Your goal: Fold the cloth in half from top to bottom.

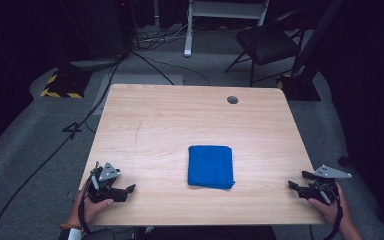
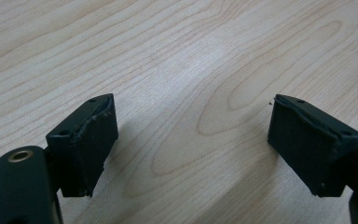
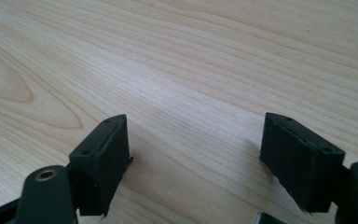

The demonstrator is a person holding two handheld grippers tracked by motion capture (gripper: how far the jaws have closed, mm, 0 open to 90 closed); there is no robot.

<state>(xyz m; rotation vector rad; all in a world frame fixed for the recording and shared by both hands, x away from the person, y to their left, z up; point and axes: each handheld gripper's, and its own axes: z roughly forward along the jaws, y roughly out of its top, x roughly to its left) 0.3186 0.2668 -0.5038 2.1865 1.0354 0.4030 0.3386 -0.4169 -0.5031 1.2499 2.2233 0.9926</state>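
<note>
A folded square blue cloth lies flat on the pale wooden table, between the left gripper and right gripper — both well apart from it, jaws spread wide, holding nothing.

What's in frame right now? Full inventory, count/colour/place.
folded cloth: 1, blue, flat on the table, right of centre, nearer the front edge
table: 1, light wood, centre of the high view
cable hole: 1, grey, far right part of the tabletop
chair: 1, black, on the floor behind the table, right
hazard-striped base: 1, yellow and black, floor at far left
floor cables: several, black, left of and behind the table
left gripper: 1, black, front left corner of the table, jaws open, nothing between
right gripper: 1, black, front right edge, jaws open, nothing between
</note>
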